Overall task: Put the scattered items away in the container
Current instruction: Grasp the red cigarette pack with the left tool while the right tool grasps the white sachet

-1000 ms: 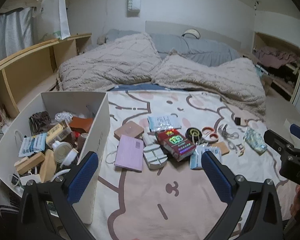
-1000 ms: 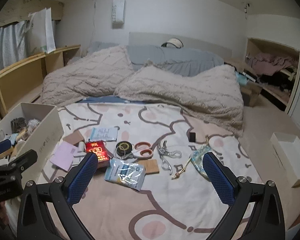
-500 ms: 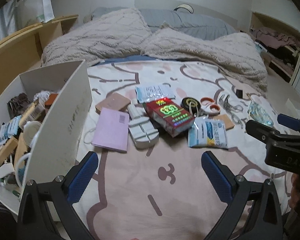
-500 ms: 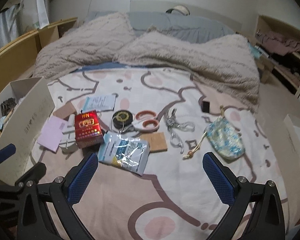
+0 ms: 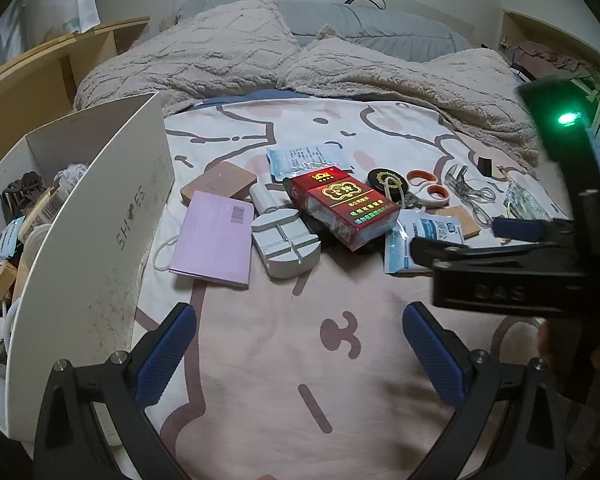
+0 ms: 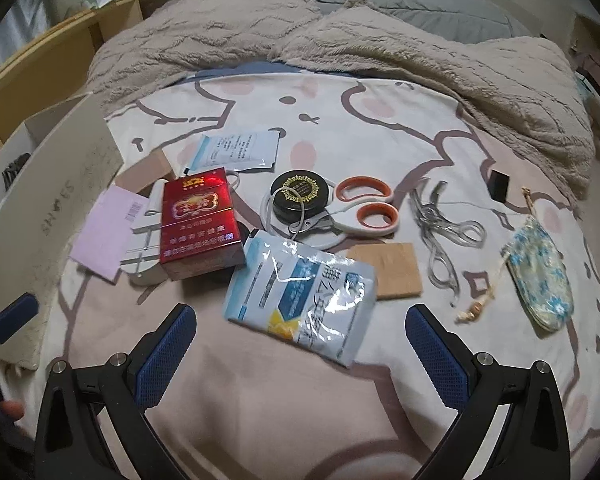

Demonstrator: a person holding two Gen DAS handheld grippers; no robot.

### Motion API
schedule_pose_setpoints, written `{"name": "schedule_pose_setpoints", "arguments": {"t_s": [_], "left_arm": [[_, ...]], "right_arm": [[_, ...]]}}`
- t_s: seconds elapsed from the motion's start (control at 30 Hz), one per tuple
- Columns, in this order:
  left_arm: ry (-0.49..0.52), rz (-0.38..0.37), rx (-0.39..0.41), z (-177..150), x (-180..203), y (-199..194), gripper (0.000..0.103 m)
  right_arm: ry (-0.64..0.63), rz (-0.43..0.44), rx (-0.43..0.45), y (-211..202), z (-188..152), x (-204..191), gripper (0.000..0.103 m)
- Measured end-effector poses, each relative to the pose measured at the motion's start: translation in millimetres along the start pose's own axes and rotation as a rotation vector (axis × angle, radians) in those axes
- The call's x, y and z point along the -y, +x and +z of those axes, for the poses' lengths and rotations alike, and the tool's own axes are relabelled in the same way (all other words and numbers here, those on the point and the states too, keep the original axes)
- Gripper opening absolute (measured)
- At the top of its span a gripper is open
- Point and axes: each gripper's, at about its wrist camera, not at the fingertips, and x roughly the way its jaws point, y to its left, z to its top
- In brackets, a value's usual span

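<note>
Both grippers have dropped closer to the scattered items on the bedspread (image 6: 300,392) since a second ago.

Left gripper (image 5: 300,352) and right gripper (image 6: 300,348) each hang wide open, holding nothing. Just ahead of the right one lies a blue packet (image 6: 300,288), touching a red box (image 6: 198,220) and a tan card (image 6: 392,270); scissors (image 6: 360,210) lie beyond. On the left stands the white box (image 5: 92,232), already part filled.

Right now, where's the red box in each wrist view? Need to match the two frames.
Left wrist: the red box sits centre, slightly right, above the open fingers, lying over a grey holder.
Right wrist: the red box sits left of centre, above the left finger pad.
Shared landmark: the scissors with orange handles lie to its right in both.
</note>
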Motion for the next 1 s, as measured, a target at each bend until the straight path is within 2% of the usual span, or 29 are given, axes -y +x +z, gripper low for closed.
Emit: {"name": "schedule_pose_setpoints", "arguments": {"t_s": [0.2, 0.4, 0.6, 0.8, 0.9, 1.0], "left_arm": [[0.004, -0.035, 0.008, 2, -3, -5, 0.103], [-0.031, -0.054, 0.014, 10, -8, -12, 0.103], [-0.068, -0.095, 0.013, 19, -9, -13, 0.103], [-0.122, -0.151, -0.005, 28, -9, -5, 0.103], [-0.131, -0.163, -0.012, 35, -6, 0, 0.103], [-0.144, -0.174, -0.023, 45, -1, 8, 0.103]], "right_arm": [[0.044, 0.011, -0.072, 31, 7, 7, 0.103], [0.047, -0.017, -0.126, 50, 6, 8, 0.103], [0.014, 0.012, -0.093, 47, 2, 7, 0.102], [-0.019, 0.042, -0.062, 40, -1, 5, 0.085], [0.002, 0.069, -0.051, 38, -1, 12, 0.078], [0.026, 0.108, -0.043, 33, -1, 21, 0.066]]}}
